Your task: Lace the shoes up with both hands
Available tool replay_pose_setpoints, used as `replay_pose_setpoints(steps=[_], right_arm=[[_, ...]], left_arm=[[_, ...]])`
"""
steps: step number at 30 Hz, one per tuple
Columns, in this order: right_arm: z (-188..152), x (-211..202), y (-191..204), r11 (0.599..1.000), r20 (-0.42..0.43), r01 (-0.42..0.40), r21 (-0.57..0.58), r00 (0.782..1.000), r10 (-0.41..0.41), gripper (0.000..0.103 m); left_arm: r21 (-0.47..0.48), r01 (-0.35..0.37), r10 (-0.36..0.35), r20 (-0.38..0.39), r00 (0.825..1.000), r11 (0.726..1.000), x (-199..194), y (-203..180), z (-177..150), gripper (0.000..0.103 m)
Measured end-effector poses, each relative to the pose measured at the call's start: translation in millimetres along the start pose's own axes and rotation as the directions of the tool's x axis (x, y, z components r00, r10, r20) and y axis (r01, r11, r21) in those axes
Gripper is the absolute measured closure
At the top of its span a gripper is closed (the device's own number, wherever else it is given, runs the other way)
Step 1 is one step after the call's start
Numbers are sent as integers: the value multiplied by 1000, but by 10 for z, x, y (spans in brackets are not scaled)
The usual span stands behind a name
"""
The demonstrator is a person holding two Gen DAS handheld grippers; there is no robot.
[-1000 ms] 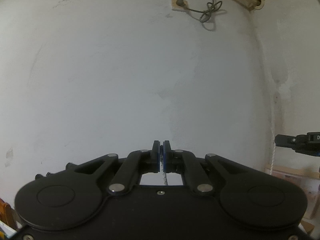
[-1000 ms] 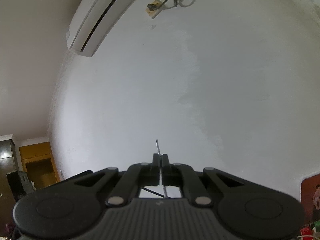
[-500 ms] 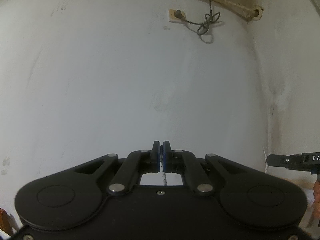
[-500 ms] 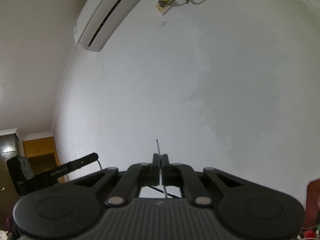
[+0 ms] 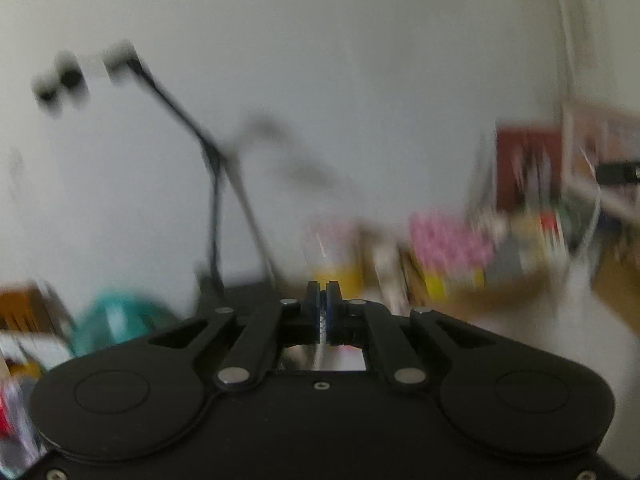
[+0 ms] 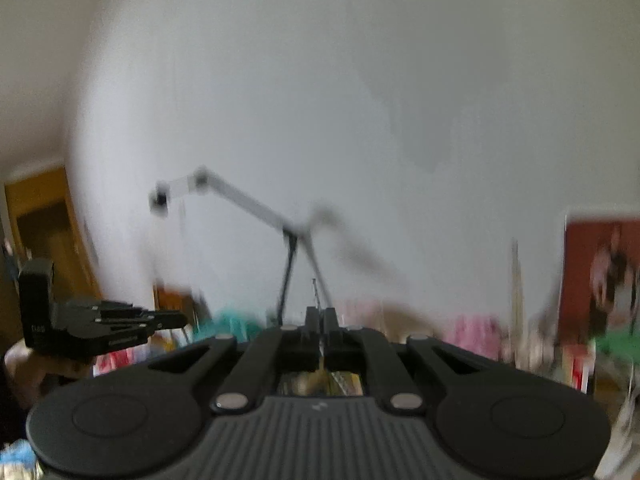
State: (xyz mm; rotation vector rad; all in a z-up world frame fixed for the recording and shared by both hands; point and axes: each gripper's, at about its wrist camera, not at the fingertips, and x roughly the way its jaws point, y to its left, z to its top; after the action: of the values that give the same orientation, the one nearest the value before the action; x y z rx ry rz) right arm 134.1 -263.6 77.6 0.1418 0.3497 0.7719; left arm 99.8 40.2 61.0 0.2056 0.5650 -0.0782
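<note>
The left gripper (image 5: 323, 300) was closed, its blue-lined pads pinching a pale, speckled shoelace (image 5: 320, 354) that ran back between the jaws and showed through the window in the gripper's frame. The right gripper (image 6: 320, 317) was likewise pressed together on a thin lace end (image 6: 316, 294), whose stiff tip stood up just above the fingertips. No shoe showed in either view, so where it lay could not be told.

From the right wrist camera, the left gripper appeared again at the lower left edge, seen side-on with its jaws together and a hand (image 6: 28, 364) blurred beneath it. From the left wrist camera, the tip of the right gripper (image 5: 618, 173) poked in at the far right edge, and a pale cord-like line, possibly the lace, curved down below it, too smeared to follow.

Both pictures were heavily blurred by motion. Beyond the fingers lay a cluttered band of items: something teal (image 5: 116, 324) to the left, pink patterned packaging (image 5: 448, 240) to the right, and a dark red poster or box (image 6: 600, 276) further right. A black stand with a jointed arm (image 5: 216, 184) rose from the clutter, against a plain white wall (image 5: 320, 60). A wooden doorway (image 6: 40, 224) stood at the far left of the right view.
</note>
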Motion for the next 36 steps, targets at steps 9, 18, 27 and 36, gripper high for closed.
replay_pose_setpoints(steps=[9, 18, 27, 36], right_arm=[[-1008, 572, -3, 999, -276, -38, 31, 960, 45, 101], [-1523, 1015, 190, 990, -393, -123, 70, 909, 140, 101], [-1580, 1177, 349, 990, -459, -138, -9, 881, 118, 101], [-1641, 1348, 481, 981, -515, -175, -80, 850, 110, 101]], left_arm=[[-37, 49, -56, -245, 968, 998, 666, -405, -876, 103], [-75, 31, -52, -288, 956, 997, 714, -432, -1059, 70], [-95, 125, -147, -280, 949, 988, 524, -408, -1049, 70], [-65, 247, -254, -326, 910, 967, 621, -606, -1157, 70]])
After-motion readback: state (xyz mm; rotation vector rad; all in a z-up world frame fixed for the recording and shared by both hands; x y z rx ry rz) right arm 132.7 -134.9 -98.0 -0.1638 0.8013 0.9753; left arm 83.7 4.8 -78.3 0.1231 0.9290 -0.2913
